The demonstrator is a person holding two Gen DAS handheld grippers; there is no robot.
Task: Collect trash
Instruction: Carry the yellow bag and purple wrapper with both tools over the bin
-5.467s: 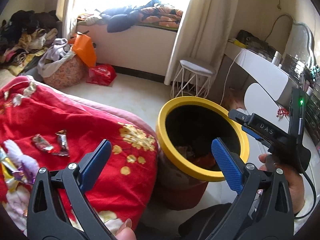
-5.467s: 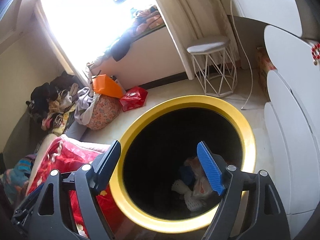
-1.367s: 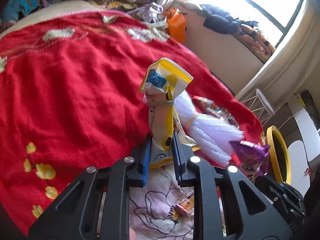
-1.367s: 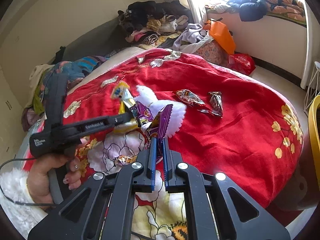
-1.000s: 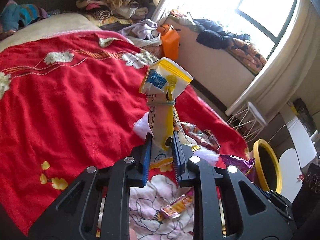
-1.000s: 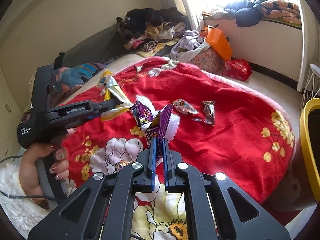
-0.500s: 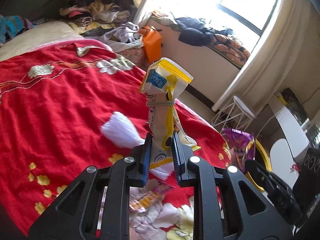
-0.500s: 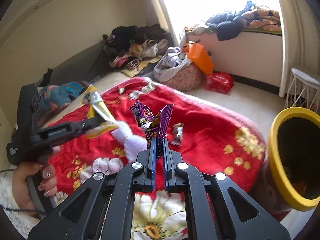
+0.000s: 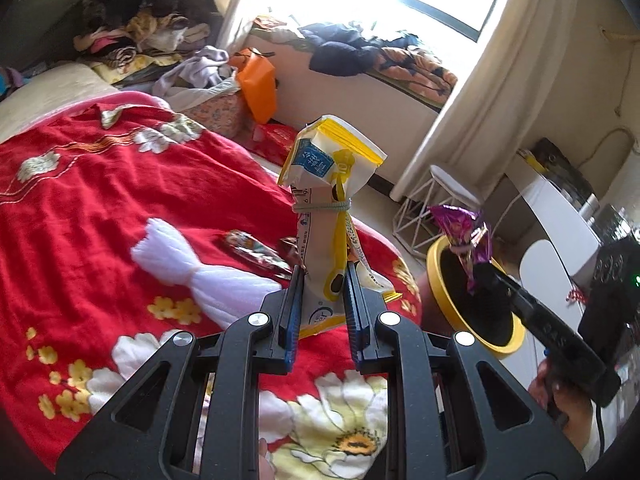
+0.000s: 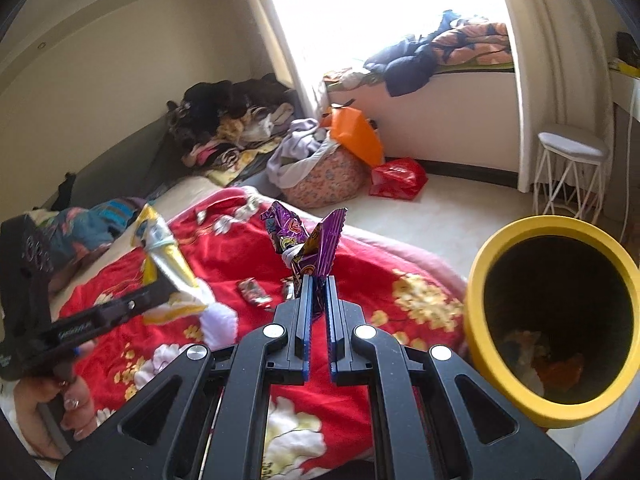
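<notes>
My left gripper [image 9: 322, 276] is shut on a yellow and white snack bag [image 9: 328, 184] tied with a band, held upright above the red blanket [image 9: 80, 200]. My right gripper [image 10: 318, 280] is shut on a crumpled purple wrapper [image 10: 308, 240]. In the left wrist view the purple wrapper [image 9: 464, 236] hangs over the yellow-rimmed bin [image 9: 436, 284]. The bin [image 10: 552, 316] stands right of the bed, with some trash at its bottom. Two dark foil wrappers [image 10: 256, 292] and a white tassel [image 9: 208, 276] lie on the blanket.
A white wire stool [image 10: 568, 164] stands by the curtain behind the bin. A flowered basket with clothes [image 10: 320, 176], an orange bag [image 10: 356, 132] and a red bag [image 10: 396, 178] sit on the floor below the window seat. A white desk [image 9: 560, 216] is at the right.
Both grippers have swung from over the bed toward the bin while keeping their grips. The bin now fills more of the right wrist view, and the purple wrapper has reached the bin's rim.
</notes>
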